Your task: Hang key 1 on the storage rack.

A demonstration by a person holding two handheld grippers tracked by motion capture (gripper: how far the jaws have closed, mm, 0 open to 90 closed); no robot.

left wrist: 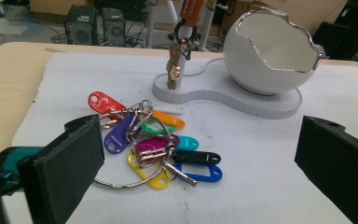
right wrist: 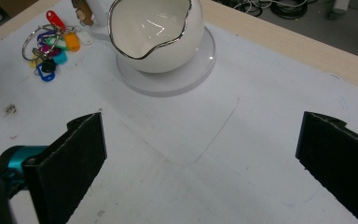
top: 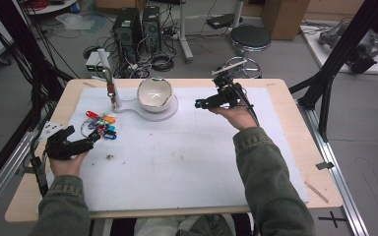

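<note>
Setting: wooden table (top: pixel 295 128) covered by a white mat (top: pixel 187 162); computer towers, cables and a black stool (top: pixel 250 37) on the floor beyond the far edge.
Key bunch: coloured key tags on a metal ring (left wrist: pixel 154 144) lie flat on the mat at its left side, just near of the stand's post.
Stand: white base (left wrist: pixel 261 105) at the far middle of the mat, carrying an eggshell-shaped bowl (left wrist: pixel 272 51) on its right and a post (left wrist: pixel 175 70) on its left, from which a brown strap hangs.
Left gripper (top: pixel 86 143): jaws wide apart, holding nothing; it sits low at the mat's left, pointed at the key bunch, just short of it.
Right gripper (top: pixel 202 103): jaws wide apart, holding nothing; raised to the right of the bowl, well apart from the key bunch.
</note>
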